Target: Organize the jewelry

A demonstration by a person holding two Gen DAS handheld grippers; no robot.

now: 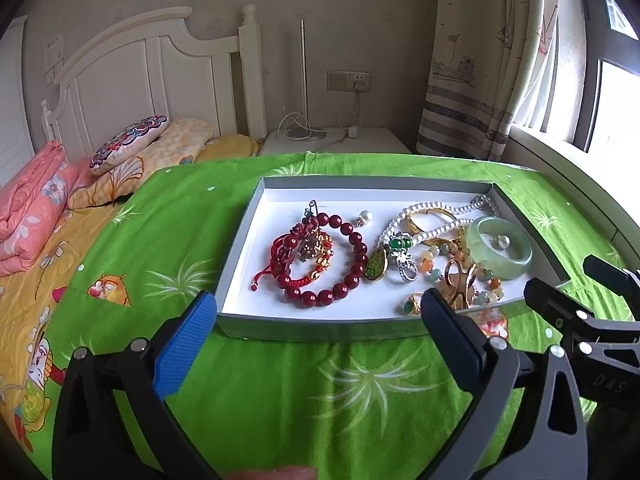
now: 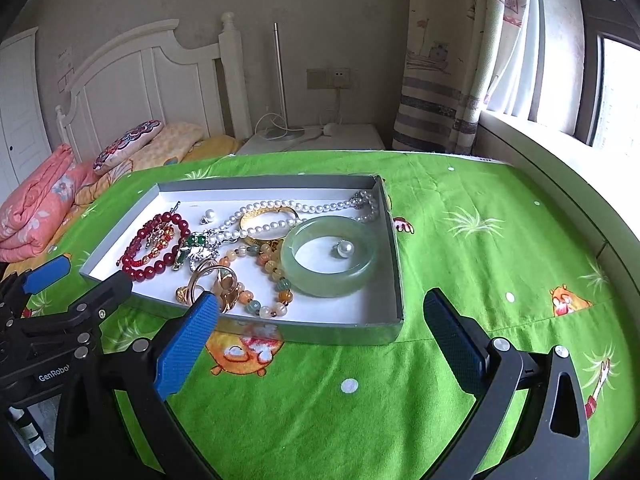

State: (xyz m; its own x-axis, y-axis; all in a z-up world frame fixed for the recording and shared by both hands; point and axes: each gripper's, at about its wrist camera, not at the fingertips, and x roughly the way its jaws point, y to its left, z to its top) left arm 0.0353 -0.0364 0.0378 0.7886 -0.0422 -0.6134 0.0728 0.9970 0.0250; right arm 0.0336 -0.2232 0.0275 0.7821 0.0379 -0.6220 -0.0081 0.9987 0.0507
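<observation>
Grey shallow box (image 1: 236,240) with a white floor sits on the green-clothed tabletop (image 1: 304,392), jewelry piled inside. Left gripper (image 1: 316,312) hovers at the near wall, jaws spread wide and empty; red bead bracelet (image 1: 352,268) lies just beyond, inside the box, roughly between its fingers. Right gripper (image 2: 320,312) is also wide open and empty, over the box's near right corner; pale green jade bangle (image 2: 329,256) lies just ahead of it, a pearl earring (image 2: 344,249) inside its ring. Pearl necklace (image 2: 276,208) trails along the far side; gold rings (image 2: 208,284) sit beside the right gripper's left fingertip.
</observation>
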